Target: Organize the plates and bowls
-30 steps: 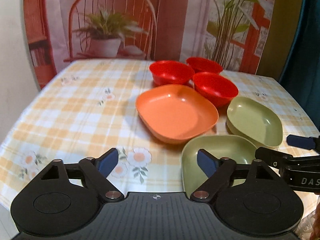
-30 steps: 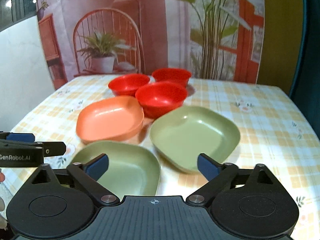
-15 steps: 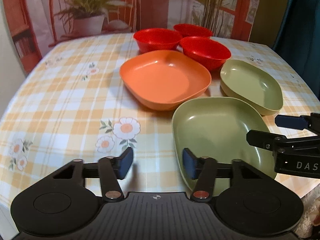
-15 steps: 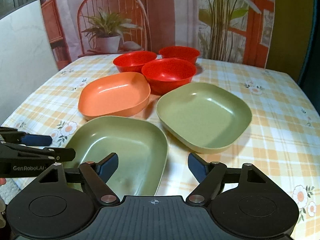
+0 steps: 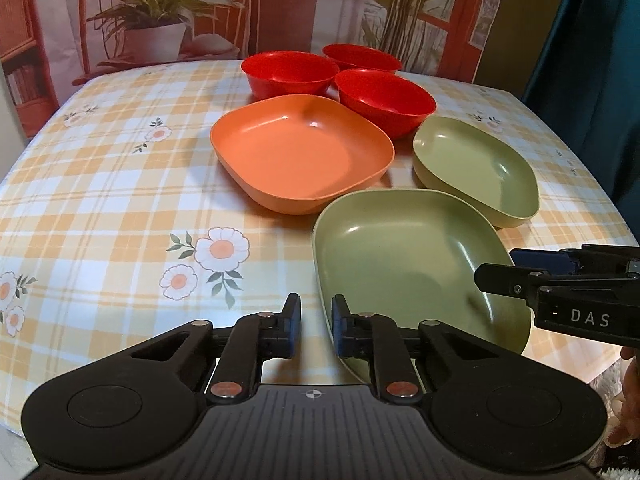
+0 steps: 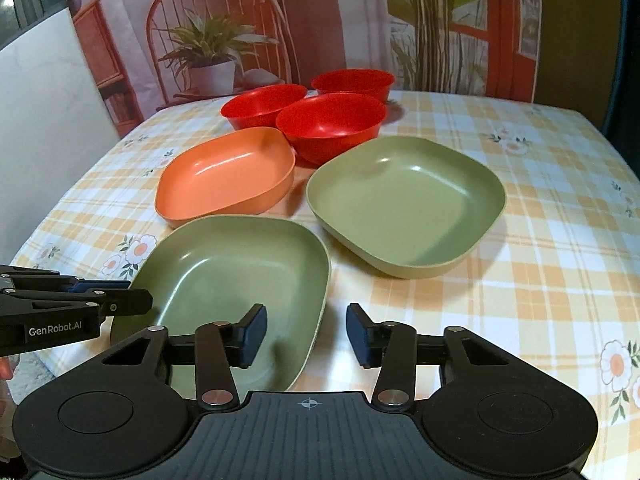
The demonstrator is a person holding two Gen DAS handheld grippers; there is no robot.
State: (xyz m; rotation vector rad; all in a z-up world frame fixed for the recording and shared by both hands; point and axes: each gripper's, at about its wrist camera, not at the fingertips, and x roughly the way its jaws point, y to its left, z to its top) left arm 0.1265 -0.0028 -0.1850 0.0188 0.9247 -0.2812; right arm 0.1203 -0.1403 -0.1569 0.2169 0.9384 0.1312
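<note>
A near green plate (image 5: 404,264) (image 6: 236,280) lies at the table's front edge. My left gripper (image 5: 316,328) straddles its left rim with a narrow gap between the jaws, not clamped. My right gripper (image 6: 306,334) straddles its right rim, jaws wider apart. A second green plate (image 5: 476,168) (image 6: 408,204) lies behind on the right. An orange plate (image 5: 300,156) (image 6: 228,172) lies behind on the left. Three red bowls (image 5: 292,72) (image 6: 332,126) stand further back.
The table wears a yellow checked cloth with flowers (image 5: 100,184). A printed backdrop with a chair and plants (image 6: 212,48) hangs behind the table. A dark curtain (image 5: 600,60) is at the right. Each gripper shows in the other's view.
Both grippers have moved down and forward onto the near green plate's rims. Both pairs of jaws have narrowed, the left far more.
</note>
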